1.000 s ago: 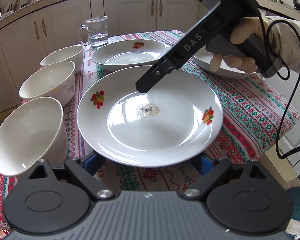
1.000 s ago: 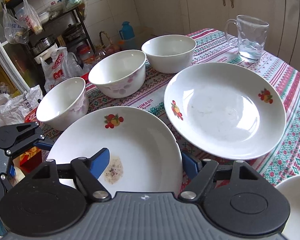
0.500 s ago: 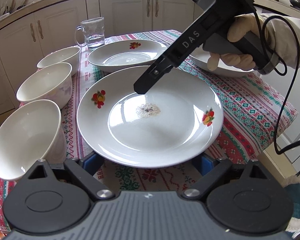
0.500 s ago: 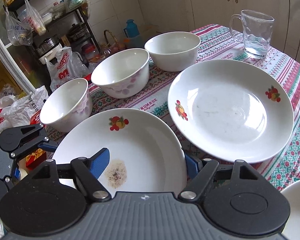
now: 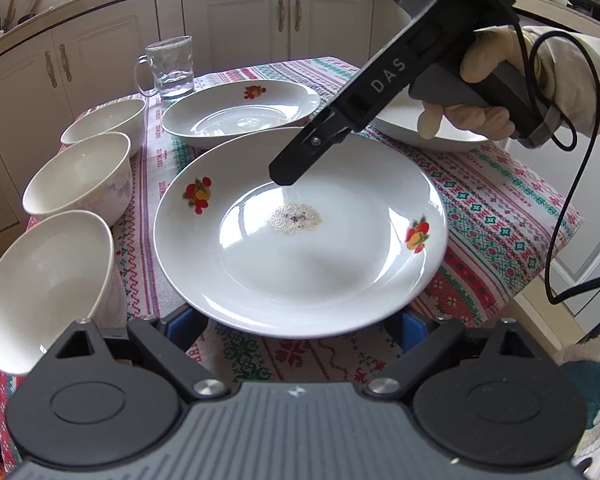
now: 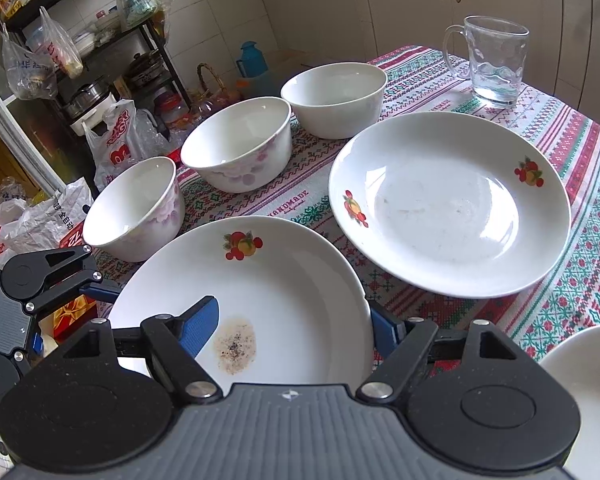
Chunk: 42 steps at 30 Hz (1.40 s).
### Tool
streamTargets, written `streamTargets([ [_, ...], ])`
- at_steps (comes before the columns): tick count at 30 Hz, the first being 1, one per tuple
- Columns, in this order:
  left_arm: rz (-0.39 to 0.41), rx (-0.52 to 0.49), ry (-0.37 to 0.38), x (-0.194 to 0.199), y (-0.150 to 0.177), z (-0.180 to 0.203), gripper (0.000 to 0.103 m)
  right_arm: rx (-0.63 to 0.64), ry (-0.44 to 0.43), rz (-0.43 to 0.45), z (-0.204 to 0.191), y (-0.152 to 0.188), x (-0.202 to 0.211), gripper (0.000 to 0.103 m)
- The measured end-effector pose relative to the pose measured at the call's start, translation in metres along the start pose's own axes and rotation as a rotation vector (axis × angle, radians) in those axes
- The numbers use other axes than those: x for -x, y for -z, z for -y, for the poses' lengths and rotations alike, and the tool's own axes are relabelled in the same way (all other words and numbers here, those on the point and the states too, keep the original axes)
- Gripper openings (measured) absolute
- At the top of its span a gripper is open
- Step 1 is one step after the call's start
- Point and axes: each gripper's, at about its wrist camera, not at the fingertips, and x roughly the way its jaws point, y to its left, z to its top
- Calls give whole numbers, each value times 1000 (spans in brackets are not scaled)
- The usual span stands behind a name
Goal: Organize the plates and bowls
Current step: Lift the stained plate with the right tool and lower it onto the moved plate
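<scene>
A white plate [image 5: 300, 240] with fruit prints and a brownish stain lies nearest me on the patterned tablecloth. My left gripper [image 5: 296, 324] is open, its blue pads [image 5: 180, 324] low at the plate's near rim, one on each side; contact cannot be told. My right gripper [image 6: 296, 312] is open and straddles the plate's far rim. One of its pads [image 6: 200, 320] is over the plate's inside, the other outside the rim. In the left wrist view the right gripper [image 5: 284, 172] slants down from a gloved hand [image 5: 484, 92]. Three white bowls [image 5: 80, 176] line the left edge.
A second fruit-print plate [image 6: 448, 204] lies behind the first and a third white plate [image 5: 432, 136] sits under the gloved hand. A glass mug [image 5: 170, 68] stands at the far end. Bags and a shelf [image 6: 80, 80] crowd the floor beyond the bowls.
</scene>
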Motion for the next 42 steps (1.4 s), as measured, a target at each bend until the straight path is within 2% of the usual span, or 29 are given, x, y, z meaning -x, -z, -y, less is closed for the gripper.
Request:
streamTargets([
  [9, -5, -50, 50, 4, -19, 2, 94, -31, 27, 46, 3, 7, 26, 83],
  [18, 11, -121, 106, -4, -51, 8, 94, -76, 86, 104, 20, 14, 62, 83],
  [32, 18, -203, 216, -43, -102, 42, 94, -176, 209, 183, 66, 44, 119, 83],
  [42, -7, -255, 249, -72, -121, 65, 94, -256, 252, 204, 102, 75, 132, 83],
])
